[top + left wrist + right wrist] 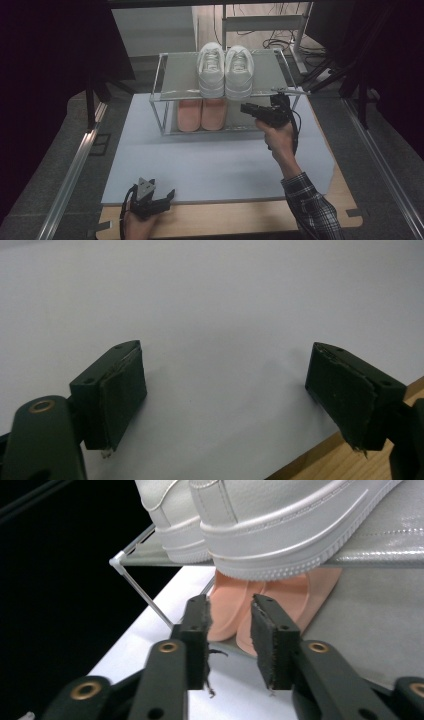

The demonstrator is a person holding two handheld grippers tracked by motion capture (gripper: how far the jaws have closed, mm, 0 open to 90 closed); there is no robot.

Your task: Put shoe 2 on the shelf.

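The left tool (pixel 159 199) rests spread and empty at the worktop's (pixel 210 165) near edge. On the rack's (pixel 165 92) top shelf, the white shoes (pixel 224 70) look light, stiff-soled and smooth, so the heel collar seems the best hold. The right tool (pixel 229 630), partly spread and empty, sits just beside them.

sneakers (pixel 224 70) on rack (pixel 170 90) top, slippers (pixel 201 114) beneath.

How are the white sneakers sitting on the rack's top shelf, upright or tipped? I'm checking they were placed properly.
Upright: the pair of white leather sneakers stands side by side, soles flat on the grey top shelf of the metal-framed shoe rack.
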